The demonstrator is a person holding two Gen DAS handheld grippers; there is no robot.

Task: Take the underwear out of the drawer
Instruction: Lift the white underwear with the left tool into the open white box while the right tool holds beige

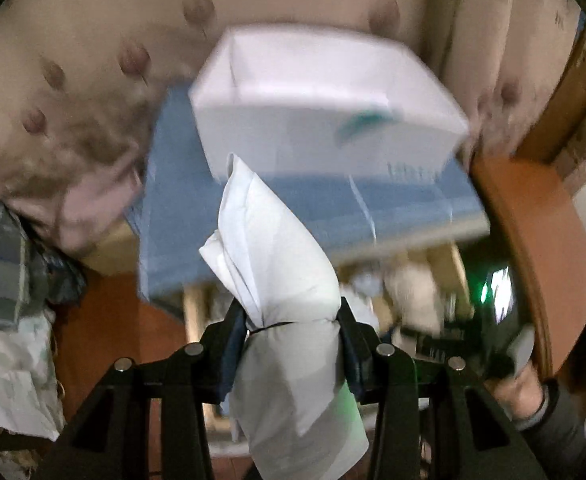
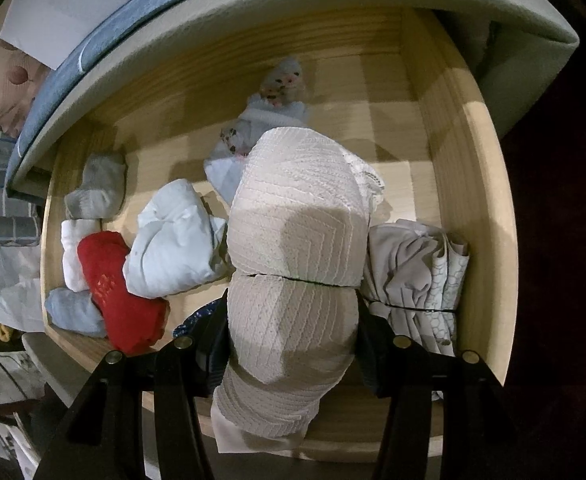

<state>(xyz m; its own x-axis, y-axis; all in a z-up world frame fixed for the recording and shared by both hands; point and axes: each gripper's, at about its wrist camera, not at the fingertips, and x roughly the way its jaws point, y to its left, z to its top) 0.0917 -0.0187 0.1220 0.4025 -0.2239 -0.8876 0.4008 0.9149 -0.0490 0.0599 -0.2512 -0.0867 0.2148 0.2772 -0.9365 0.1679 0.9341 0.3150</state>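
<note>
The left gripper (image 1: 293, 344) points steeply downward, its fingers (image 1: 351, 344) clamped on both sides of a white rolled bundle (image 1: 277, 280). The right gripper (image 2: 293, 332) also points steeply downward, its fingers (image 2: 213, 344) pressed against a cream ribbed roll (image 2: 293, 264). A hand (image 1: 521, 392) shows at the lower right of the left wrist view.

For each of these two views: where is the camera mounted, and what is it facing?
Left wrist: on the left gripper, shut on a white bundle, facing a white box on the bed; a hand shows.
Right wrist: on the right gripper, shut on a beige bundle, looking into the wooden drawer.
Shared: blue bedding, box.
</note>
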